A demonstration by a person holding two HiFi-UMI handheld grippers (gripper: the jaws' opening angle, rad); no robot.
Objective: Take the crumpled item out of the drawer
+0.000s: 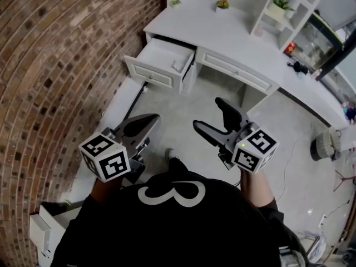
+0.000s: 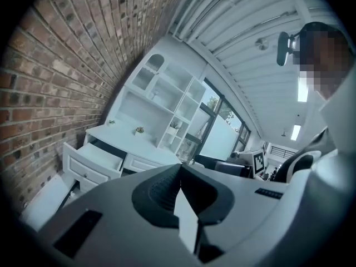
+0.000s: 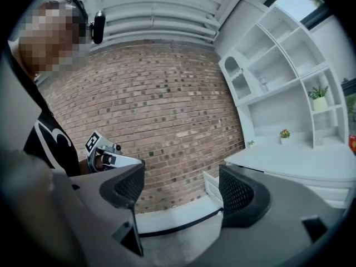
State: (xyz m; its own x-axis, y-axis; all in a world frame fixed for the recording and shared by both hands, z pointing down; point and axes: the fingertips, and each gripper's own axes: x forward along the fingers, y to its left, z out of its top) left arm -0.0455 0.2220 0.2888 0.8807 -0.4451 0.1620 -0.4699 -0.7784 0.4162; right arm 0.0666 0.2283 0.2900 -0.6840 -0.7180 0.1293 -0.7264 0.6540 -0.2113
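Facing the far drawer [image 1: 161,57].
Your right tool [image 1: 207,113] spread empty, left tool [image 1: 151,119] closed; crumpled item likely light, soft: pinch a fold.

The wall [image 1: 50,49] is laid in rough, matt brick. The table [image 1: 222,32] and drawer [image 1: 149,74] are coated in smooth white paint. The right gripper [image 1: 208,113] is moulded in matt plastic, with dark, finely textured pads [image 3: 239,196].

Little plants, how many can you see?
3. A green sprig on the desk by the brick wall, a flowering plant right of it, a potted plant on a shelf. Others may be hidden.
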